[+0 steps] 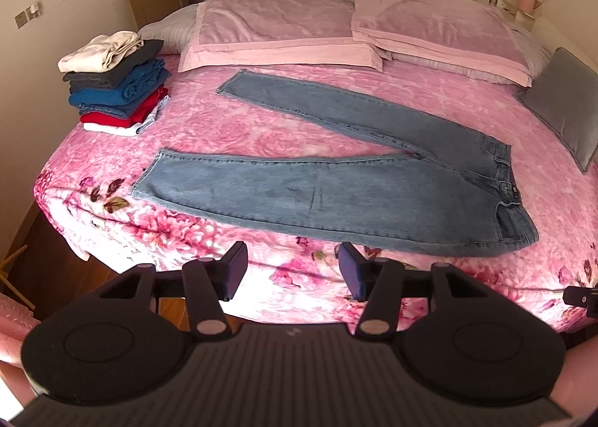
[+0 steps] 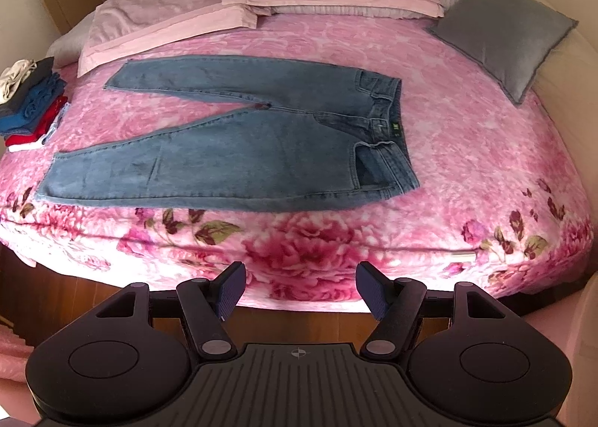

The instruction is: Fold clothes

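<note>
Item: pair of light-blue denim jeans (image 1: 336, 180), spread flat on the pink floral bedspread (image 1: 261, 135), legs splayed toward the stack of folded clothes (image 1: 116, 83), waistband to the right. Likely heavy, limp cloth; stiff seams at hem and waistband offer the surest hold. Left tool (image 1: 293, 272) and right tool (image 2: 301, 290): both wide open, empty, short of the bed's near edge. The denim seems unwrinkled, though blur obscures this.

Faded light-blue denim jeans (image 1: 336, 180) on a bright pink fleece blanket with big rose print (image 2: 486, 150). Pale pink pillows (image 1: 276, 30) far back, plain grey square cushion (image 2: 501, 27) far right. Folded clothes stack (image 1: 116, 86) far left: cream, charcoal, blue, red, white.
</note>
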`<state>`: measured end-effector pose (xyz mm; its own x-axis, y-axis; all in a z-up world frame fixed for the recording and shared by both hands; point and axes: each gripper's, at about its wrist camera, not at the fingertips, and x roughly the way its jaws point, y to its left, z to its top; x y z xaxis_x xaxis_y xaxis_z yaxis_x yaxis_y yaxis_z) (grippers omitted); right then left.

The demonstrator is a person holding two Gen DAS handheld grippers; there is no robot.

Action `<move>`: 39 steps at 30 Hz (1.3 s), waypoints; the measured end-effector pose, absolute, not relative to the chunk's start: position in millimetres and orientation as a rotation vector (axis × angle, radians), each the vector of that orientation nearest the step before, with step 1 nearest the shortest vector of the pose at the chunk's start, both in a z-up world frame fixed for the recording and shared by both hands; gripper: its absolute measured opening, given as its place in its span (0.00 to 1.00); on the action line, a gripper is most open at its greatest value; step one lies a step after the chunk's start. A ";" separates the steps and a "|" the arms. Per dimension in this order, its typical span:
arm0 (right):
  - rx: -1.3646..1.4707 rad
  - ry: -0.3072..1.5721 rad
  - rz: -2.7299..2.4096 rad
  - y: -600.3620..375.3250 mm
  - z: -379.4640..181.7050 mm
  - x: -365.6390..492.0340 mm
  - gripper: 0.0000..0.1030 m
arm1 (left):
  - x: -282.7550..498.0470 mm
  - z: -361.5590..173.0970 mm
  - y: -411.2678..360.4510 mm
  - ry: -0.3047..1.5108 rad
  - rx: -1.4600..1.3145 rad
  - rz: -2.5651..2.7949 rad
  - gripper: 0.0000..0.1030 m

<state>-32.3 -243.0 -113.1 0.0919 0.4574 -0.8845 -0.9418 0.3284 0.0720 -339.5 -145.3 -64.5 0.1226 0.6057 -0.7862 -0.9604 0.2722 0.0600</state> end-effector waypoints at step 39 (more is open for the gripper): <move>-0.607 1.013 1.129 -183.4 -139.3 -2.8 0.67 | -345.2 -77.9 -85.5 0.782 -0.618 1.266 0.62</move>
<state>-2.8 -183.4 -139.3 0.0834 0.4445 -0.8919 -0.9345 0.3456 0.0849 -345.2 -85.5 -77.9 0.1127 0.5917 -0.7983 -0.9787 0.2047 0.0136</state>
